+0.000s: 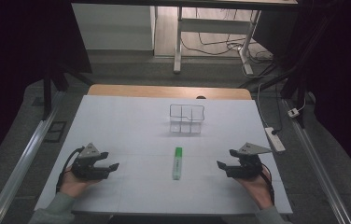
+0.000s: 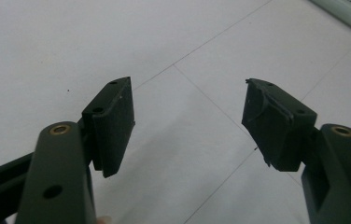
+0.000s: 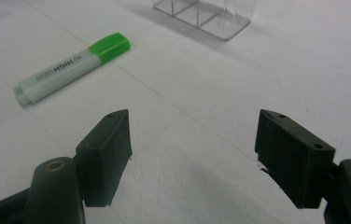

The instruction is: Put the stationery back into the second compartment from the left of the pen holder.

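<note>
one green highlighter (image 1: 177, 163) lies flat on the white table (image 1: 131, 121) between two grippers, near one clear organizer (image 1: 187, 118); left gripper (image 1: 109, 161) and right gripper (image 1: 226, 158) both gape wide, holding nothing.

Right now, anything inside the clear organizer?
The clear organizer looks empty: through its transparent walls only its dividers and the white table show. The green highlighter lies on the table in front of it, apart. Nothing covers the compartments, though glare blurs detail.
</note>
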`<state>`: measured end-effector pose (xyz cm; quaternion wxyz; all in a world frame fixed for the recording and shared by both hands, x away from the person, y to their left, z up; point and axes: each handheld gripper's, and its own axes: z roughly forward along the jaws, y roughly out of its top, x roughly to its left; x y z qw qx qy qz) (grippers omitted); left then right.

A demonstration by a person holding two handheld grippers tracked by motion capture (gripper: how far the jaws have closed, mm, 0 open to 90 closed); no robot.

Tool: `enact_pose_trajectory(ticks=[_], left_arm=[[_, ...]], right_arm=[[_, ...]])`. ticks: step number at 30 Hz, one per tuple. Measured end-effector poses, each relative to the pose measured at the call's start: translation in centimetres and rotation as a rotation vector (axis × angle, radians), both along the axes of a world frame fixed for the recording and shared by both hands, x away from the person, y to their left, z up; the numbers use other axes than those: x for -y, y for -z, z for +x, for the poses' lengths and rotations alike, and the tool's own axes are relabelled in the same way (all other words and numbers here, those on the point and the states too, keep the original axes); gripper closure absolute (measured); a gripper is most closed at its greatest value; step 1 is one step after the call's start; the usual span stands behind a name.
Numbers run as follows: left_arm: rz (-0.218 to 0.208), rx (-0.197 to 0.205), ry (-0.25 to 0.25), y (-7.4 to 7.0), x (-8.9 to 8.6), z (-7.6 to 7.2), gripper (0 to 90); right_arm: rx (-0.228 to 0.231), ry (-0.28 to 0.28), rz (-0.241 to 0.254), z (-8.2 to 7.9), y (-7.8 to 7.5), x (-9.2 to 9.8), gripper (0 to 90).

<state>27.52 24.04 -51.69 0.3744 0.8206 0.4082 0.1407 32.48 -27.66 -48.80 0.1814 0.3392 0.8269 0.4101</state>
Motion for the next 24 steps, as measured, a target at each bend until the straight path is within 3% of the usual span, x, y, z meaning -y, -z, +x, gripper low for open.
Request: enact_pose_trajectory(ticks=[3,11,24], left_arm=[[0.003,-0.003,-0.003,0.0,0.0,-0.1,33.7],[0.008,-0.001,-0.004,-0.1,0.2,-0.1,33.5],[0.010,-0.007,-0.005,0.1,0.3,0.0,33.4]], right_arm=[[0.026,0.013,-0.016,-0.1,-0.4,-0.7,28.9],[-0.056,0.028,0.008,0.4,-0.9,-1.7,29.1],[-0.081,0.010,0.035,1.1,-1.8,-4.3,26.4]])
